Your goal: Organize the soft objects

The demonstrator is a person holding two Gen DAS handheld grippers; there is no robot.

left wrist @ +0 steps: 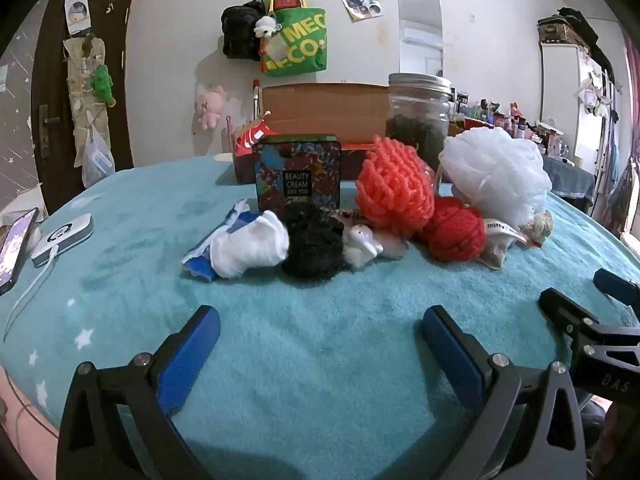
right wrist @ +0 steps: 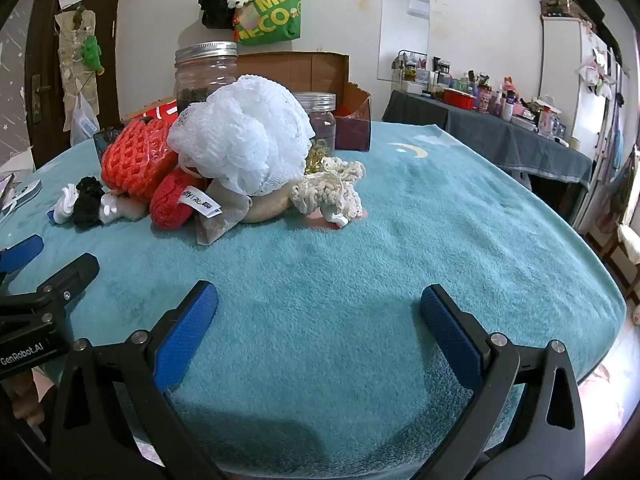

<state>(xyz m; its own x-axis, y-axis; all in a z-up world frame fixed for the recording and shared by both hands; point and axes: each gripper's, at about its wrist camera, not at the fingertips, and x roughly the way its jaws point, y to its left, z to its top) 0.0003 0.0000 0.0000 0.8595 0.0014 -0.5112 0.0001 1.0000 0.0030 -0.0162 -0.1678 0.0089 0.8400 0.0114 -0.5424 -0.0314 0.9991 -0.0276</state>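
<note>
A pile of soft things lies on the teal blanket (left wrist: pixel 320 320). In the left wrist view: a white and blue sock bundle (left wrist: pixel 244 246), a black fuzzy piece (left wrist: pixel 314 244), a small white plush (left wrist: pixel 362 244), an orange knit ball (left wrist: pixel 396 186), a red yarn ball (left wrist: pixel 454 232) and a white mesh pouf (left wrist: pixel 496 172). The right wrist view shows the pouf (right wrist: pixel 244 132), the orange knit (right wrist: pixel 136 160), the red yarn (right wrist: pixel 172 200) and a cream crochet piece (right wrist: pixel 328 190). My left gripper (left wrist: pixel 320 324) and right gripper (right wrist: pixel 318 300) are open, empty, short of the pile.
A cardboard box (left wrist: pixel 320 108), a lidded glass jar (left wrist: pixel 418 116) and a printed tin (left wrist: pixel 298 172) stand behind the pile. A second jar (right wrist: pixel 320 120) shows in the right view. A phone (left wrist: pixel 14 244) and a white charger (left wrist: pixel 62 238) lie left.
</note>
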